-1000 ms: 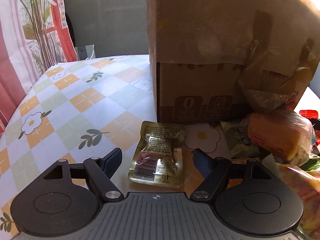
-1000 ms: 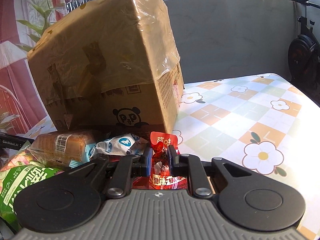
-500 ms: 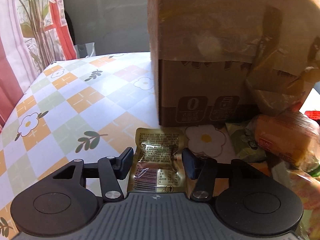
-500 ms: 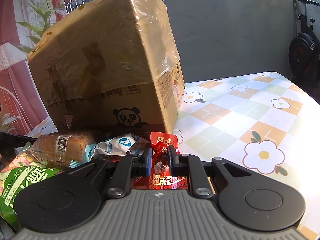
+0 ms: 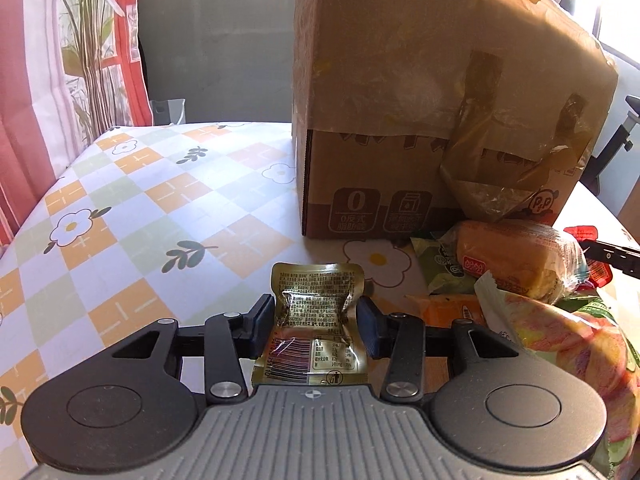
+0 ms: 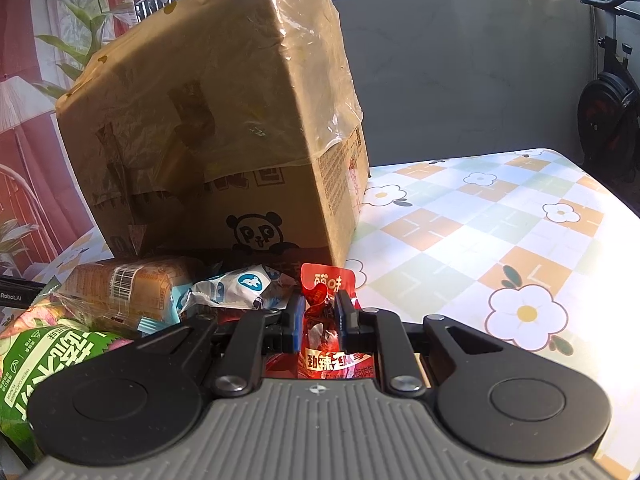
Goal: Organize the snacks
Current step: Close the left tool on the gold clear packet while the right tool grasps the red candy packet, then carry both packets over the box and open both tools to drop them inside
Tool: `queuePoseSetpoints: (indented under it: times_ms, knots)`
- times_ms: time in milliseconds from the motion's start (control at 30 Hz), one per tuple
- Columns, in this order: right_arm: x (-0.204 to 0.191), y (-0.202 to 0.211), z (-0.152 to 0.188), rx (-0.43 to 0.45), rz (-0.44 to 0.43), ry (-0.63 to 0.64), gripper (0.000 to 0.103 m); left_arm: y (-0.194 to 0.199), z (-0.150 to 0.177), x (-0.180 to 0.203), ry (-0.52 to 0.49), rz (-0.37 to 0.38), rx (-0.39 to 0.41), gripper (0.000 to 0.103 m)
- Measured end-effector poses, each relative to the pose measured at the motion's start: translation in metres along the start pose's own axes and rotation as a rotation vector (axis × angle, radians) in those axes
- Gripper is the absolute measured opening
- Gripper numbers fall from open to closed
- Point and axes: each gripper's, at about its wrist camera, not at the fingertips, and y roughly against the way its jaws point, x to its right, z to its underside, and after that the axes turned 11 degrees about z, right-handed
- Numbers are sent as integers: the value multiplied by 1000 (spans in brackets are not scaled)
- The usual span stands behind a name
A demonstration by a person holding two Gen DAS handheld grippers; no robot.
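Note:
A gold foil snack packet [image 5: 316, 280] sits crumpled between the blue pads of my left gripper [image 5: 316, 320]. The jaws are closing and both pads press on its sides; its top edge curls up off the tablecloth. My right gripper [image 6: 318, 312] is shut on a red snack packet [image 6: 326, 280] just in front of a tall cardboard box [image 6: 220, 140]. That same box [image 5: 420, 120], wrapped in brown tape, stands behind the gold packet in the left wrist view.
A pile of snacks lies against the box: a wrapped bread loaf [image 5: 516, 256], a green packet [image 5: 444, 268], a colourful bag [image 5: 560, 340], a white-blue packet [image 6: 236, 286], a green bag [image 6: 44, 356]. The flowered tablecloth [image 5: 120, 220] stretches left; a curtain hangs beyond.
The left jaws have narrowed from wide apart onto the gold packet, which now buckles between the pads and sits closer in. The right gripper and its red packet have not moved.

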Motion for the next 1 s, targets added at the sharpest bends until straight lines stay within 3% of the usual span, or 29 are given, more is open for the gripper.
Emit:
queuePoseSetpoints:
  times_ms: [233, 500, 600, 1000]
  knots:
    - [9, 21, -16, 36, 9, -100, 13, 18, -6, 10, -21, 33, 60, 47]
    - [-4, 58, -43, 143, -59, -64, 13, 48, -25, 19, -61, 22, 180, 47]
    - [-12, 72, -56, 201, -62, -45, 13, 65, -42, 24, -104, -14, 253, 47]
    - [-38, 101, -137, 445, -108, 58, 13, 103, -127, 52, -167, 34, 504, 49]
